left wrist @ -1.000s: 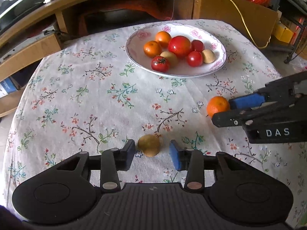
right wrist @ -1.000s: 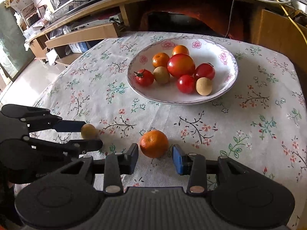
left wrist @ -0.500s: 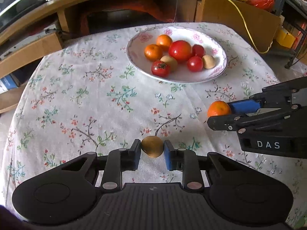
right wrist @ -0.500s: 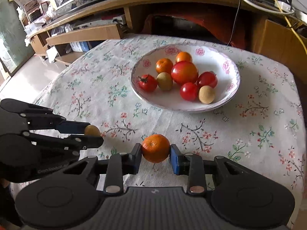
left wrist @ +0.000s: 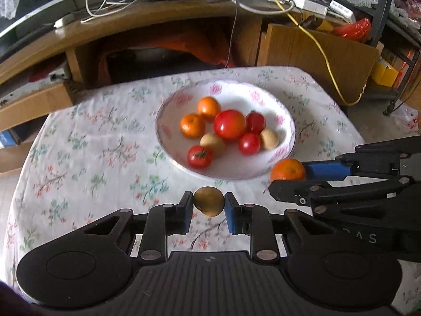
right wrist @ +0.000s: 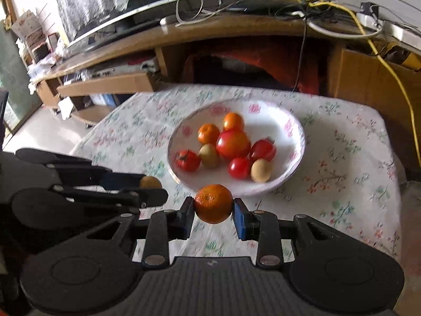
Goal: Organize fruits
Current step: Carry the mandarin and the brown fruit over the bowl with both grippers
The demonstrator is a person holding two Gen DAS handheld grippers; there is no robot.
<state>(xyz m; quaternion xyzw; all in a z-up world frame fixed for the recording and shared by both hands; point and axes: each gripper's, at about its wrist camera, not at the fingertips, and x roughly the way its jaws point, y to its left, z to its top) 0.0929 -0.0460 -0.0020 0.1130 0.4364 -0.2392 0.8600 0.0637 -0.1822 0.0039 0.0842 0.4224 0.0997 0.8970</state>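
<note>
The left tongs [left wrist: 208,208] are gripping a small brownish-green round fruit [left wrist: 208,200] above the floral-clothed desk [left wrist: 86,158], while the right tongs [right wrist: 213,212] are clamping a round orange tangerine [right wrist: 213,207] just beside the near rim of the white flower-patterned ceramic bowl [left wrist: 286,123]. Red tomatoes [left wrist: 229,124], two oranges and pale round fruits are crowding that bowl, and a wooden shelf unit [right wrist: 210,36] with tangled cables is standing behind the desk

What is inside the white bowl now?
The bowl holds two oranges, four red tomatoes (one large) and two tan fruits. Whether anything lies beneath the pile cannot be seen. The grippers' two fruits are outside it.
</note>
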